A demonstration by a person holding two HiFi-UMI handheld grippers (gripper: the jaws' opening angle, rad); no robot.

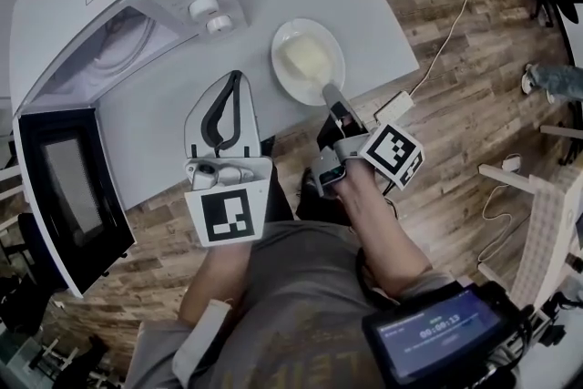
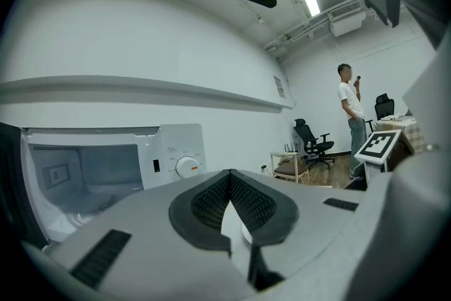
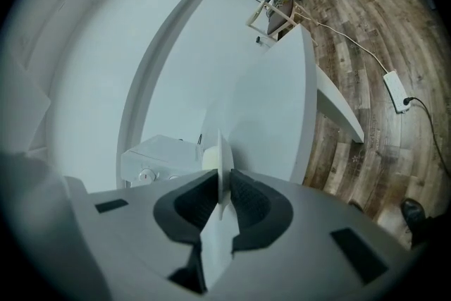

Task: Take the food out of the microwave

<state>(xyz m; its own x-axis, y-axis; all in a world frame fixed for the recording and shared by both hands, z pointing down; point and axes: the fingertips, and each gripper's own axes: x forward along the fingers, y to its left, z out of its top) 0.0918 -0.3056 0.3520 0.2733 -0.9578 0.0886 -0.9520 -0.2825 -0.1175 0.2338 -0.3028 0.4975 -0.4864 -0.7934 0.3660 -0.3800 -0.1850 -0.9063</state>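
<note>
While L claw (image 2: pixel 230 177) sits closed, empty, R claw (image 1: pixel 331 92) pinches rim of food plate (image 1: pixel 283 76).

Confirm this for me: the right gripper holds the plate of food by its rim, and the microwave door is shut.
One thing is wrong: the microwave door is not shut. It stands swung wide open, as the head view shows. The rest holds: the right gripper is clamped on the rim of the plate, with the food on it.
</note>
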